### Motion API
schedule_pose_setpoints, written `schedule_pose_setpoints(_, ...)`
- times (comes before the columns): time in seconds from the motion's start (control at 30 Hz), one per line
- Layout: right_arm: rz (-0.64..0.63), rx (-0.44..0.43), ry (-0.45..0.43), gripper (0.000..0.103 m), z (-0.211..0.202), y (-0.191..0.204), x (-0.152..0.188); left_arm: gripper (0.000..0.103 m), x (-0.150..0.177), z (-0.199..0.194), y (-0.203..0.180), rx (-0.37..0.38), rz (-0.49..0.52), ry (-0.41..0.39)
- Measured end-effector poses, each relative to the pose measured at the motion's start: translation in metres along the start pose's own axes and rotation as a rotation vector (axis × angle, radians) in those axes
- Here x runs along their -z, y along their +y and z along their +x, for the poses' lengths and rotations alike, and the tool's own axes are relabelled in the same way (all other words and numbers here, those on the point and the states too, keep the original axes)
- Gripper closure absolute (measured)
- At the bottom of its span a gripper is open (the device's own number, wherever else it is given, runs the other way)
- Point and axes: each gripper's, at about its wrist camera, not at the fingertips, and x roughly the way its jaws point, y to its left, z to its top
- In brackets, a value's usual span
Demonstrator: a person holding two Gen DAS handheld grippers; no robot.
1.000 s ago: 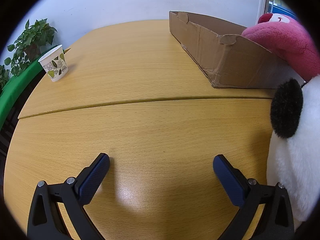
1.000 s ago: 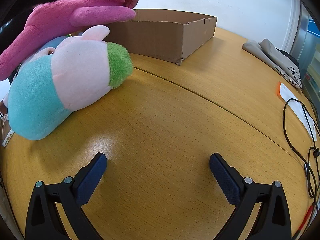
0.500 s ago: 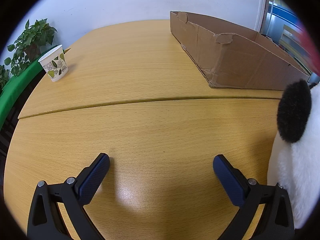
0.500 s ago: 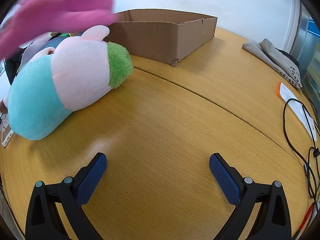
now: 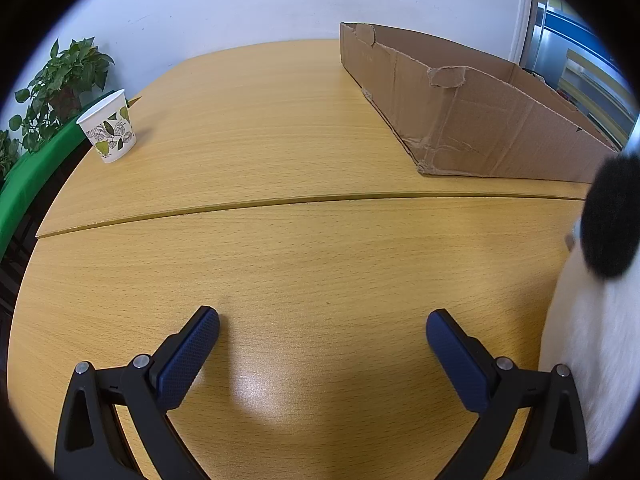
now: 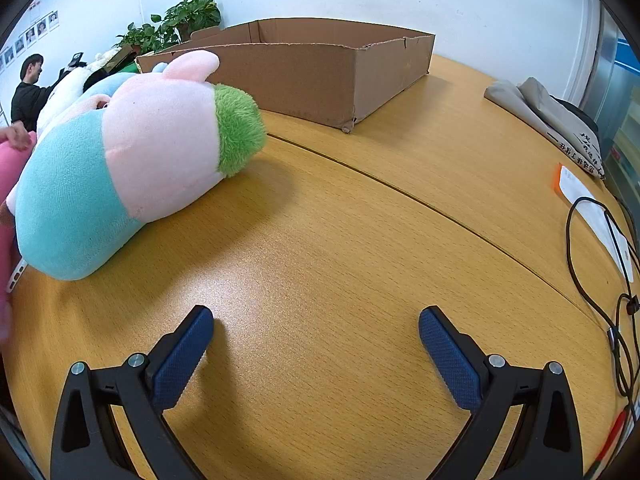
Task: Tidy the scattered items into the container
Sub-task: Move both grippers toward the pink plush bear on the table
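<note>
A shallow open cardboard box (image 5: 472, 108) stands at the back right of the wooden table; it also shows in the right wrist view (image 6: 320, 64). A white plush with a black ear (image 5: 600, 280) lies at the right edge of the left wrist view. A pink, teal and green plush (image 6: 132, 156) lies on the table left of my right gripper, in front of the box. A pink plush (image 6: 8, 184) sits at the far left edge under a person's hand. My left gripper (image 5: 322, 330) and right gripper (image 6: 315, 326) are both open and empty, low over the table.
A paper cup with a leaf print (image 5: 107, 127) stands at the back left near a potted plant (image 5: 60, 84). In the right wrist view, a folded grey cloth (image 6: 552, 120), a white paper (image 6: 592, 212) and a black cable (image 6: 612, 300) lie at the right.
The pink plush held by a hand above the box has swung away; it is gone from the left wrist view and now sits at the far left of the right wrist view. Both grippers stayed still.
</note>
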Motion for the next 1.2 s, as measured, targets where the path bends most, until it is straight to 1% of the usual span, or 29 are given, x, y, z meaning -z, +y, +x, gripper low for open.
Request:
schedule_pose_setpoints(0.67,0.0,0.001,0.0,0.0,0.0,0.0,0.0,0.0,0.0,0.0,-0.001,0.0,0.0,0.0)
schedule_pose_setpoints(0.87,0.034,0.028,0.001,0.0,0.004,0.002,-0.005,0.0,0.0,0.0,-0.001,0.0,0.0,0.0)
schedule_pose_setpoints(0.93,0.086,0.067,0.002,0.0,0.003,0.007,-0.004,0.0,0.0,0.0,-0.001,0.0,0.0,0.0)
schedule_pose_setpoints(1.07,0.253,0.19,0.005,0.0,-0.007,0.025,0.009,0.0,0.0,0.0,-0.001,0.0,0.0,0.0)
schedule_pose_setpoints(1.2,0.329,0.247,0.006,0.0,-0.011,0.037,0.012,0.0,0.0,0.001,0.0,0.0,0.0,0.0)
